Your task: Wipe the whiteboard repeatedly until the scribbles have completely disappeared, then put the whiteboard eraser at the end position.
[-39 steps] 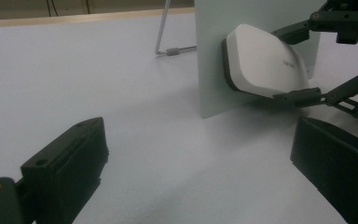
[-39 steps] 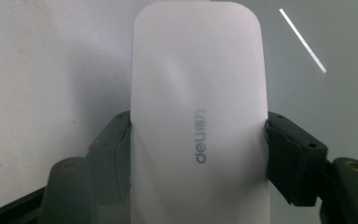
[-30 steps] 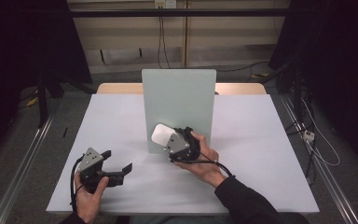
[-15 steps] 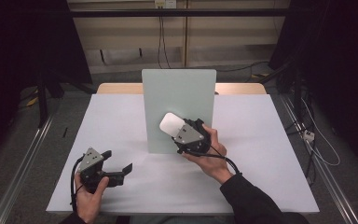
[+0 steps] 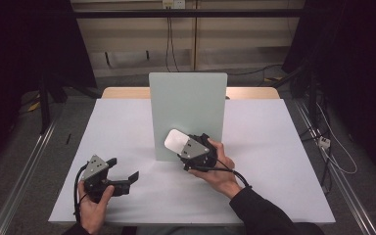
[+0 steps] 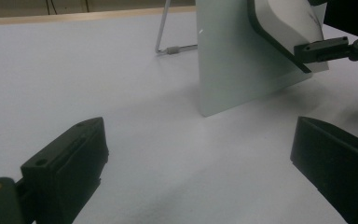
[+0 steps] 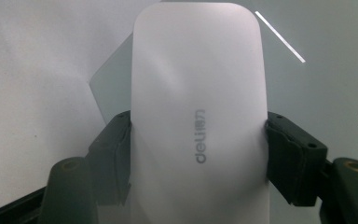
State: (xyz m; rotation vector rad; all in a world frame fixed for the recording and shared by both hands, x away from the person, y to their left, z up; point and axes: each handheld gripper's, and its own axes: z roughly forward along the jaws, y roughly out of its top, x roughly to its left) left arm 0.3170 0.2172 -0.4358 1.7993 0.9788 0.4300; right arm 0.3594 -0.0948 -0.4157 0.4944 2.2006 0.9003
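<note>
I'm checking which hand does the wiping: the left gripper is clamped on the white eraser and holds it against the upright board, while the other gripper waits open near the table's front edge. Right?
Not quite. The right gripper is clamped on the white eraser at the upright board, as the right gripper view shows. The left gripper waits open near the table's front edge.

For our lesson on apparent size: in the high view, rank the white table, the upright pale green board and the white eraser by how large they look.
1. white table, largest.
2. upright pale green board.
3. white eraser, held in the right gripper, smallest.
The differences are plain, so nearness to the camera does not change the order.
</note>
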